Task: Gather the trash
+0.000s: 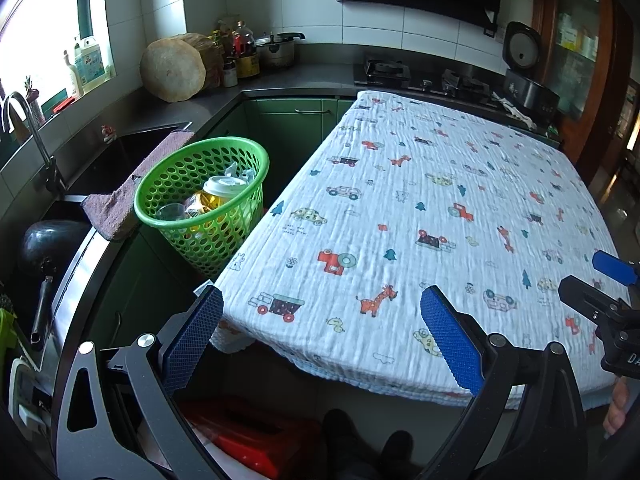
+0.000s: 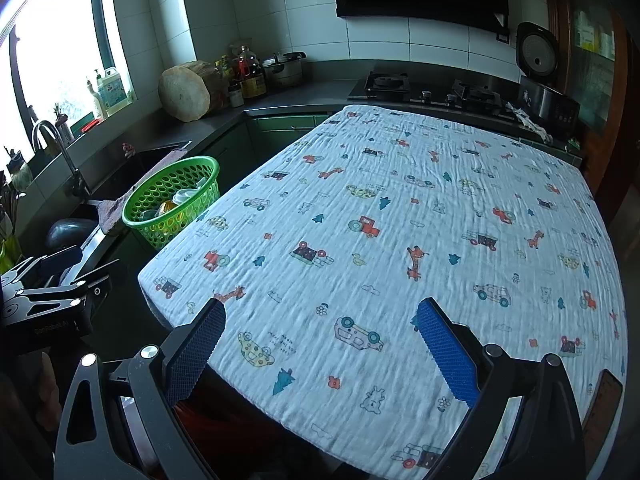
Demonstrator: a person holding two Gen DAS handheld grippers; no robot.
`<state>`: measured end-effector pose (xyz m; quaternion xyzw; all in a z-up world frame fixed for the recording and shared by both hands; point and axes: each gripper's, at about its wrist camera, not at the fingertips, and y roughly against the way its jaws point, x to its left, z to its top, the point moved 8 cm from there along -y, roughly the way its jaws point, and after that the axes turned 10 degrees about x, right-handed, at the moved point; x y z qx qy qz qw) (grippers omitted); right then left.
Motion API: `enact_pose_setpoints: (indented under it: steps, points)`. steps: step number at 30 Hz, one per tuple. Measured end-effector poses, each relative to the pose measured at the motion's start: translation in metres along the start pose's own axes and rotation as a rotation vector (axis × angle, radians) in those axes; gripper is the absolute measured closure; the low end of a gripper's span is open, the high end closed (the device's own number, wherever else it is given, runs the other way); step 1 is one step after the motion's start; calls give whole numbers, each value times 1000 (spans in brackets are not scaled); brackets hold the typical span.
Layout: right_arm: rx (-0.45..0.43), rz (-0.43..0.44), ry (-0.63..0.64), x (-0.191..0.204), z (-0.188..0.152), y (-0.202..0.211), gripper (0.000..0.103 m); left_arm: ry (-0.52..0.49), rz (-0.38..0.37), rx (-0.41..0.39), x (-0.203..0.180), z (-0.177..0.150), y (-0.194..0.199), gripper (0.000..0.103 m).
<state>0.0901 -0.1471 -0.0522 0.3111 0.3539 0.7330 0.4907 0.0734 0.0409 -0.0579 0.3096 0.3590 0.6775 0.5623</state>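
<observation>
A green perforated basket (image 1: 208, 204) stands by the table's left edge, next to the sink counter. It holds a white-lidded paper cup (image 1: 224, 187), a clear plastic cup (image 1: 170, 213), a yellow wrapper and crumpled paper. The basket also shows in the right wrist view (image 2: 172, 204). My left gripper (image 1: 320, 328) is open and empty over the table's near left corner. My right gripper (image 2: 320, 340) is open and empty over the near edge of the table. The table carries a white cloth with cartoon prints (image 1: 420, 216), with no loose trash visible on it.
A sink (image 1: 120, 152) with tap and a grey rag (image 1: 120, 204) lie left of the basket. A dark wok (image 1: 48, 240) sits below. Counter at back holds a chopping block (image 1: 172, 70), bottles, a pot, a gas hob and a rice cooker (image 1: 524, 68). A red object (image 1: 248, 436) lies under the table.
</observation>
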Motion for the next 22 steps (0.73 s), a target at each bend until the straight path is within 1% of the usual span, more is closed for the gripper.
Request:
enact_pose_setpoints:
  steps: [10,22]
  points:
    - [0,1,-1,0,0,0,10,2,3,-21,-1,3,5,5]
    - [5,4,-2,3,-3,-1,10,11,2,-4,-1,-1,-2,5]
